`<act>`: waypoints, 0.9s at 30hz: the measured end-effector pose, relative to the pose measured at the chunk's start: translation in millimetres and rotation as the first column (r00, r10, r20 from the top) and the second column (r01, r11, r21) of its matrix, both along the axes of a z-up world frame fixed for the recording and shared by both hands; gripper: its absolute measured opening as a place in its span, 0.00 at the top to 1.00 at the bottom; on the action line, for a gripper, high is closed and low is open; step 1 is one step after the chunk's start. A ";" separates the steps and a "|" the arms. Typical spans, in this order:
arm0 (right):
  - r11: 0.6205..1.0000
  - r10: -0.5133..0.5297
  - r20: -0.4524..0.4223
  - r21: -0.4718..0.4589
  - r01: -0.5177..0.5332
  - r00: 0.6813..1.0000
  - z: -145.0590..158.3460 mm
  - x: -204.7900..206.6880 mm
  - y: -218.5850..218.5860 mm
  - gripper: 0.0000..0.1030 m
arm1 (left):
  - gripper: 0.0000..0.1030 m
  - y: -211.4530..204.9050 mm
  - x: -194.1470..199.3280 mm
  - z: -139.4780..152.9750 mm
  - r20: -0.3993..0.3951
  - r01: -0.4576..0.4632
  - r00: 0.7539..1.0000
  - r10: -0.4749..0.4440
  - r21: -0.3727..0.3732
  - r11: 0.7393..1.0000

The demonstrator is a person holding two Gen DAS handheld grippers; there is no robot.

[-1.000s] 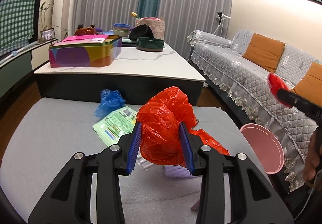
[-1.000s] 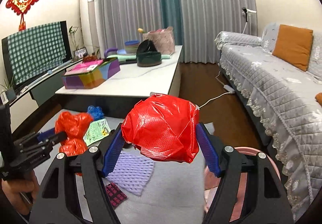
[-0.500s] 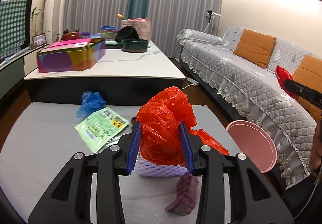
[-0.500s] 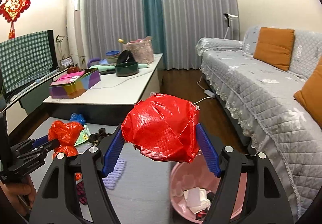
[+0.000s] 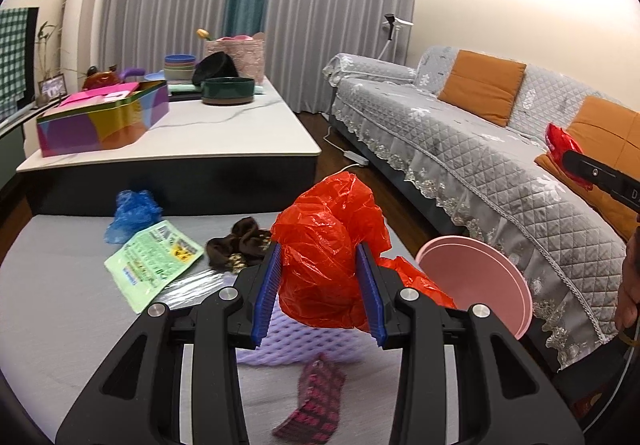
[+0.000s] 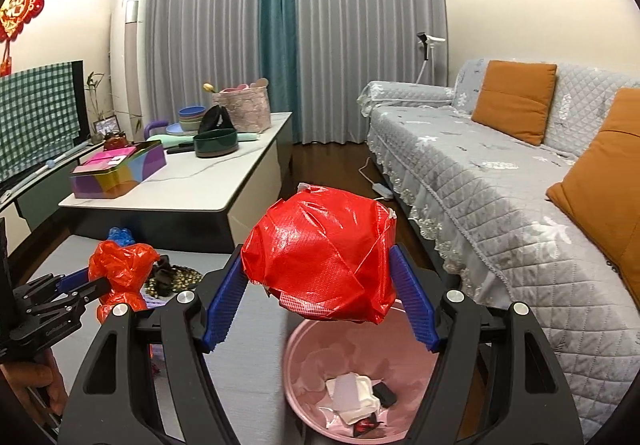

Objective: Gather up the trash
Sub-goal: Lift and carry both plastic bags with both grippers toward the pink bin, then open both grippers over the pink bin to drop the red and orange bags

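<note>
My left gripper [image 5: 318, 293] is shut on a crumpled red plastic bag [image 5: 328, 245] and holds it above the grey mat [image 5: 60, 305]. It also shows at the left of the right wrist view [image 6: 120, 273]. My right gripper [image 6: 318, 297] is shut on a red foil-like wrapper ball [image 6: 320, 257] and holds it right above the pink trash bin [image 6: 320, 385], which has white paper and dark scraps inside. In the left wrist view the bin [image 5: 476, 281] stands at the mat's right edge, beside the sofa.
On the mat lie a blue bag [image 5: 134, 209], a green packet [image 5: 154, 257], a brown cloth [image 5: 238, 245], a purple foam net [image 5: 304, 341] and a dark red wrapper [image 5: 312, 405]. A white coffee table [image 5: 180, 141] stands behind, a grey sofa [image 5: 460, 149] to the right.
Both grippers moved right with their loads. The right gripper now hangs over the bin's open mouth. The left gripper came nearer the bin, uncovering the brown cloth and dark red wrapper.
</note>
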State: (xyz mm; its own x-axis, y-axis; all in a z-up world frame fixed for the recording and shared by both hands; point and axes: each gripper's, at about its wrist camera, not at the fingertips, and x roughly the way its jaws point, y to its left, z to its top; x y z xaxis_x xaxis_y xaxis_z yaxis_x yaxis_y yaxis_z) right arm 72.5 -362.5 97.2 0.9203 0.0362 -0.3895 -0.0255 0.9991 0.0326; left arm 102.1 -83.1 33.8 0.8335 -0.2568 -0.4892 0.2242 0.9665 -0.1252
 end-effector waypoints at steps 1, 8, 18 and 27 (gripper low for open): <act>1.000 -0.006 -0.001 -0.001 0.006 1.000 -0.1 -0.3 -2.7 0.32 | 0.64 -3.6 0.7 0.3 0.001 0.008 1.000 -0.008 0.000 1.000; 0.999 -0.044 -0.004 0.008 0.044 0.999 0.7 0.1 -21.4 0.32 | 0.64 -25.0 6.2 3.1 -0.002 0.050 0.999 -0.050 -0.004 0.999; 0.994 -0.104 -0.006 0.020 0.105 0.995 4.8 2.2 -51.3 0.32 | 0.64 -59.4 17.5 5.2 -0.012 0.098 0.995 -0.098 0.003 0.995; 0.986 -0.163 -0.039 0.024 0.164 0.986 -0.2 10.7 -74.0 0.32 | 0.64 -98.2 29.7 10.1 -0.010 0.151 0.988 -0.151 0.007 0.989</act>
State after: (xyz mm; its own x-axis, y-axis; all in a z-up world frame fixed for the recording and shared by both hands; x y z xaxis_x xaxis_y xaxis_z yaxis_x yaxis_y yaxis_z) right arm 83.1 -436.5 97.0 0.8996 -0.1030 -0.4244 0.1401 0.9885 0.0571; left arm 131.8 -181.3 43.9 0.7808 -0.3757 -0.4993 0.3665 0.9225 -0.1211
